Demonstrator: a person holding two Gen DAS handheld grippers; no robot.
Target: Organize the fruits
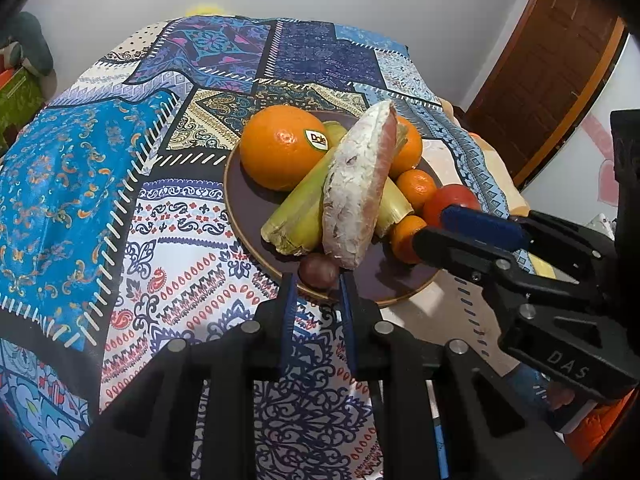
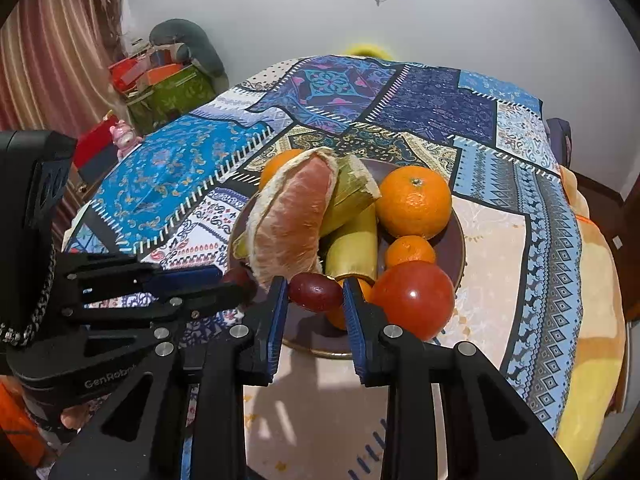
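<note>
We see a dark plate [image 2: 456, 240] near the tabletop's [image 2: 492, 240] front edge, with open patterned cloth behind and left. It carries two large oranges, three small ones, one tomato [image 2: 414, 300], one pomelo wedge [image 2: 294, 220], two green stalks, two grapes. Our left tongs [image 1: 316, 280] are pressed together, empty; our right tongs [image 2: 316, 286] stand slightly spread around one grape [image 2: 314, 292].
</note>
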